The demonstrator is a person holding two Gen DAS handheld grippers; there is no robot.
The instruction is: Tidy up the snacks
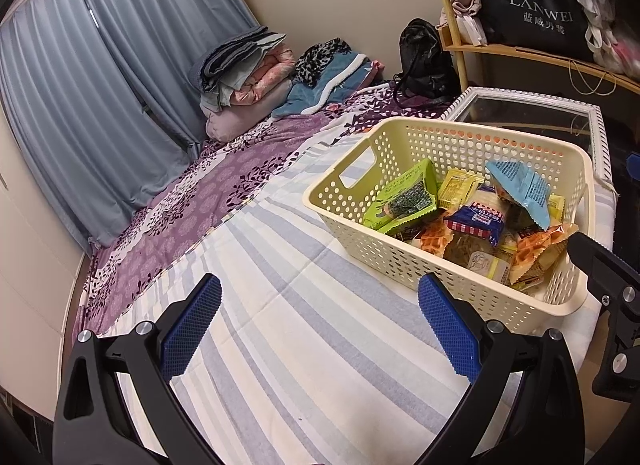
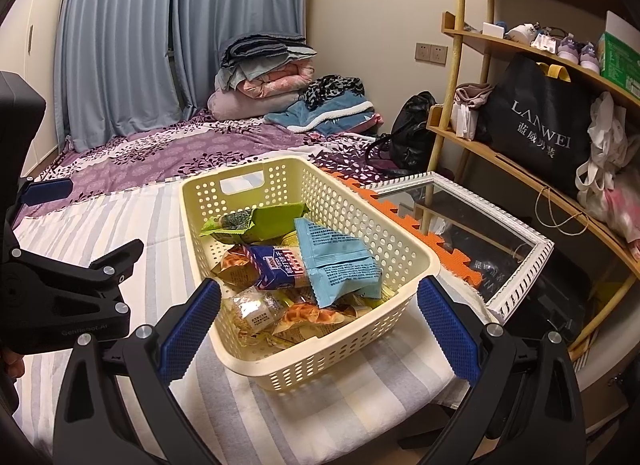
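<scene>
A: Logging status. Where are the snacks sitting?

B: All the packets I can see are lying inside the cream perforated basket (image 2: 360,225), which is resting on the striped bed cover (image 1: 300,345) near the bed's corner. A light blue packet (image 2: 336,261) is lying on top, leaning across a navy-and-red wrapped roll (image 2: 276,265); a green seaweed-snack packet (image 2: 256,221) is sitting toward the far end, and orange waffle packs (image 1: 540,253) are tucked near the close end.

A: Grippers?

B: The left gripper (image 1: 320,345) is hovering over bare cover beside the basket, jaws spread wide and holding nothing. The right gripper (image 2: 320,329) is pointing straight at the basket's near wall, jaws also spread and empty (its black tip is showing at the basket rim in the left wrist view, apparently just above the waffle packs, though I cannot tell whether it is touching).

A: Progress estimate?

B: Judging only from the layout: no loose snacks are lying on the cover within either view, so gathering is looking done or nearly so. What may be remaining is tidying the jumbled pile, since the packets are overlapping at odd angles. Whether more snacks are waiting out of view, I cannot tell.
</scene>
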